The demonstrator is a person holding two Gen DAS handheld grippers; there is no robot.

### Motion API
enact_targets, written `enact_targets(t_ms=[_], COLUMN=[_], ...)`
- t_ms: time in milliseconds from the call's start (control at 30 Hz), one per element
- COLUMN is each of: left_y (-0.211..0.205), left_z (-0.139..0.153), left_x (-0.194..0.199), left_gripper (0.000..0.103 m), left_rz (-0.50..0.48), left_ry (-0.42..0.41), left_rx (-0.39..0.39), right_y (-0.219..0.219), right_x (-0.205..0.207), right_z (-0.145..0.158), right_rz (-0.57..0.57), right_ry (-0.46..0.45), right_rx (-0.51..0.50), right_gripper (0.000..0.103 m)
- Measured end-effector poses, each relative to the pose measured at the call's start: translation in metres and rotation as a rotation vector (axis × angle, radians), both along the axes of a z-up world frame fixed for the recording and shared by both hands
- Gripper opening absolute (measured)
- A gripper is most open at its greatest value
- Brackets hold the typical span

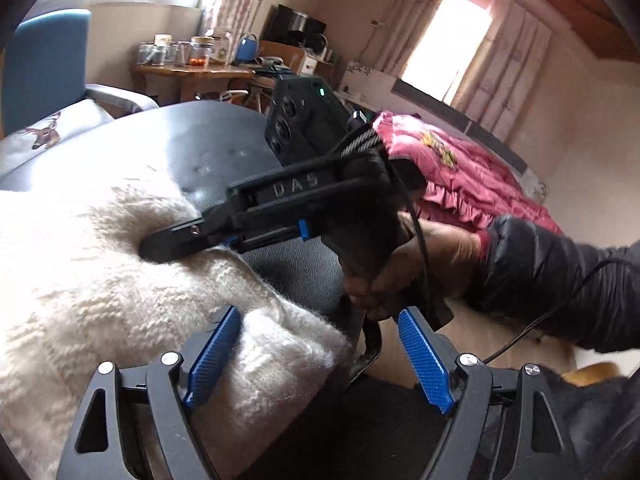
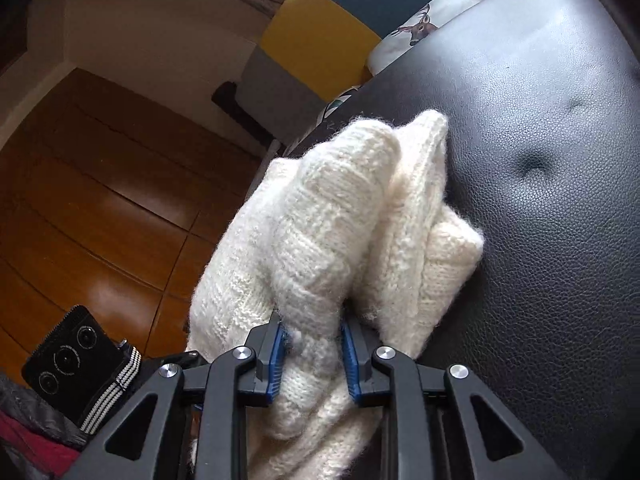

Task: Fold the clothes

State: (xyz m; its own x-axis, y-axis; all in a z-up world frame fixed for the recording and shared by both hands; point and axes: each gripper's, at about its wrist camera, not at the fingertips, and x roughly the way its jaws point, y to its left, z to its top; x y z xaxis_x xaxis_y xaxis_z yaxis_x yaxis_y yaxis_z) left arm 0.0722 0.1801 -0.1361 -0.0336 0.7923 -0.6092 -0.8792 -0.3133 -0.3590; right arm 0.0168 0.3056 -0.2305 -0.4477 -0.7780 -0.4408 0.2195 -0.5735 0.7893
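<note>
A cream knitted sweater (image 1: 100, 280) lies bunched on a black leather seat (image 1: 168, 140). My left gripper (image 1: 316, 356) is open, its blue pads (image 1: 216, 356) spread wide, the left pad resting by a fold of the sweater. My right gripper (image 2: 312, 344) is shut on a thick fold of the sweater (image 2: 320, 220) at the seat's edge. In the left wrist view the right gripper (image 1: 156, 244) lies low with its fingers pressed into the knit.
The black leather seat (image 2: 540, 160) spreads to the right. A blue chair (image 1: 44, 60) and a deer-print cushion (image 1: 48, 132) stand behind it. A pink quilt (image 1: 460, 176) lies on a bed to the right. Wooden floor (image 2: 100, 200) lies below the seat edge.
</note>
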Motion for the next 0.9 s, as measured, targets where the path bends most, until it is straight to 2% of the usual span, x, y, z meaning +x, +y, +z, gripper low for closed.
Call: enact_targets(t_ms=[100,200,300,400,467,533,600,667,700,767,800,867,900], left_y=[-0.032,-0.072,-0.111,-0.139,-0.144,-0.143,-0.136,-0.133,-0.128,-0.115,-0.11,-0.106,-0.103], left_z=[0.019,0.037,0.048,0.047,0.047,0.046,0.042,0.033,0.027,0.008,-0.002,-0.012,-0.013], left_x=[-0.002,-0.013,-0.027,-0.048,-0.048,-0.047,-0.051,-0.055,-0.057,-0.055,-0.052,-0.041,-0.035], left_gripper=[0.084,0.087,0.089,0.089,0.089,0.089,0.089,0.089,0.089,0.089,0.089,0.089,0.089], left_rz=[0.077,0.196,0.32,0.408,0.425,0.425,0.387,0.348,0.327,0.297,0.29,0.282,0.282], left_ry=[-0.038,-0.044,-0.027,-0.024,0.001,0.027,0.034,0.015,0.0,-0.038,-0.053,-0.028,-0.005], left_rx=[0.09,0.17,0.186,0.18,0.177,0.173,0.166,0.139,0.121,0.076,0.057,0.074,0.073], right_y=[0.0,0.0,-0.002,-0.013,-0.039,-0.067,-0.086,-0.1,-0.099,-0.076,-0.06,-0.038,-0.033], right_x=[0.004,0.013,0.018,0.013,0.0,-0.019,-0.034,-0.048,-0.051,-0.039,-0.033,-0.026,-0.024], right_z=[0.013,0.04,0.075,0.107,0.123,0.125,0.118,0.092,0.075,0.05,0.045,0.037,0.036], right_rz=[-0.013,-0.054,-0.088,-0.078,-0.034,0.023,0.074,0.12,0.138,0.114,0.073,0.013,-0.002], right_ry=[-0.013,0.003,0.08,0.182,0.246,0.271,0.256,0.206,0.148,0.1,0.108,0.099,0.097], right_rx=[0.055,0.19,0.37,0.474,0.552,0.635,0.713,0.808,0.873,0.835,0.75,0.615,0.582], right_gripper=[0.029,0.033,0.033,0.033,0.033,0.034,0.034,0.033,0.034,0.035,0.035,0.035,0.035])
